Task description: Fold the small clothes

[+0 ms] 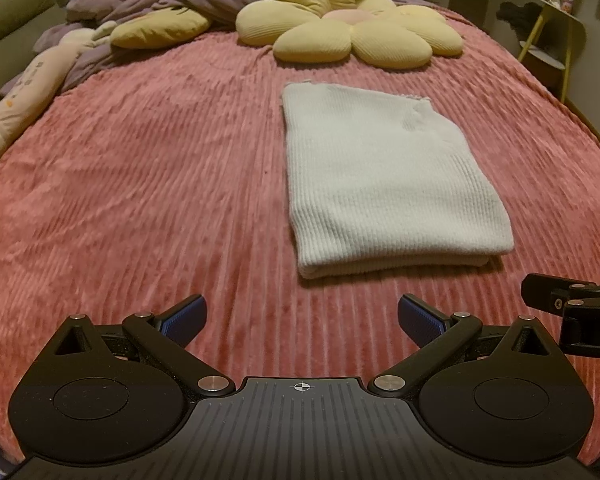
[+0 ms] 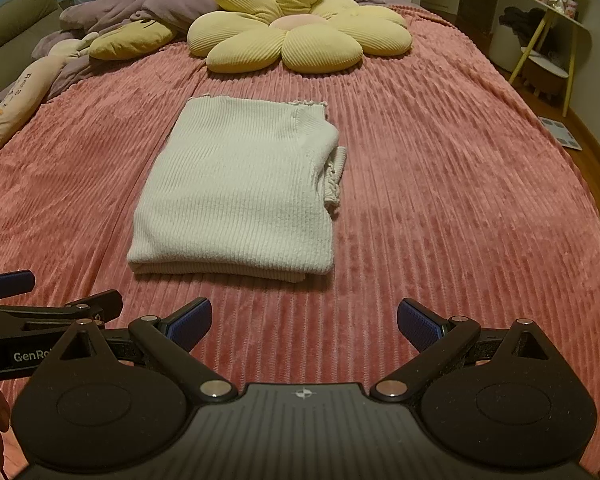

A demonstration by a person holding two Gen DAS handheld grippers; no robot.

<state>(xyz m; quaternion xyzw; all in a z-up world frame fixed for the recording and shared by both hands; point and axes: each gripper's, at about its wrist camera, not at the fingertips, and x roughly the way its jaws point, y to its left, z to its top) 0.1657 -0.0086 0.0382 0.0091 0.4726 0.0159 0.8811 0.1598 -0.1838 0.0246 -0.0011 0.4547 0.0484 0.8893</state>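
I'm holding left gripper [image 1: 302, 320] and right gripper [image 2: 304, 324] spread apart, both hovering short of folded white ribbed knit garment [image 2: 240, 192], lying flat on pink corduroy bedspread [image 2: 440, 200]

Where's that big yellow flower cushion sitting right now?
The flower cushion lies at the far end of the pink bedspread, just beyond the folded white knit top, with the purple duvet behind it.
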